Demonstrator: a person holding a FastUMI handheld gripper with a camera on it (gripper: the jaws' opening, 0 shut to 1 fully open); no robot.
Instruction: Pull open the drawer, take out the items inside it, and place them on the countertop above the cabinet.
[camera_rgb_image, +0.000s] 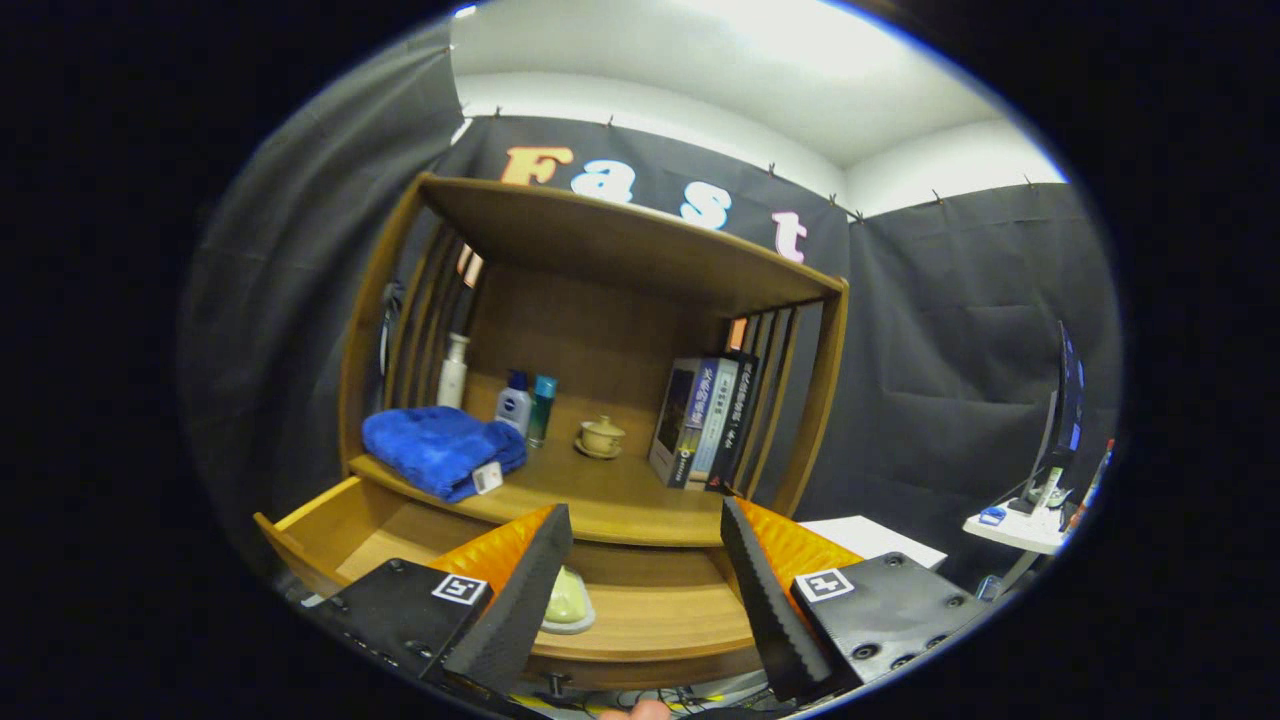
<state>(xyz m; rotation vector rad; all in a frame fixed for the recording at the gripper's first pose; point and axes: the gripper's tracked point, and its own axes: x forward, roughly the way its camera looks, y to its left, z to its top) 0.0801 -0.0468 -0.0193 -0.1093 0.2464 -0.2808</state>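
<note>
1. Hovering over the pulled-out drawer (330, 525), the hand-held gripper (645, 560) has its fingers spread wide, with nothing between them
2. Inside the drawer, a pale green, rounded item (568, 598) sits partly hidden behind the left finger; I cannot tell what it is
3. Beyond the fingers, the surface (610, 500) above the cabinet carries a folded blue towel (440, 450) with a small white tag, lying near its front left edge
4. Behind the towel stand a white bottle (454, 372), a small blue-capped bottle (514, 401) and a teal can (541, 409), the last two side by side
5. Near the middle of the surface sits a small cream lidded cup (601, 436) on a saucer
6. To its right, a few books (700, 422) stand upright against the slatted side of the wooden shelf frame (640, 240)
7. Far right, well apart from the cabinet, a white side table (1015, 530) holds a monitor (1066, 410) and small objects
</note>
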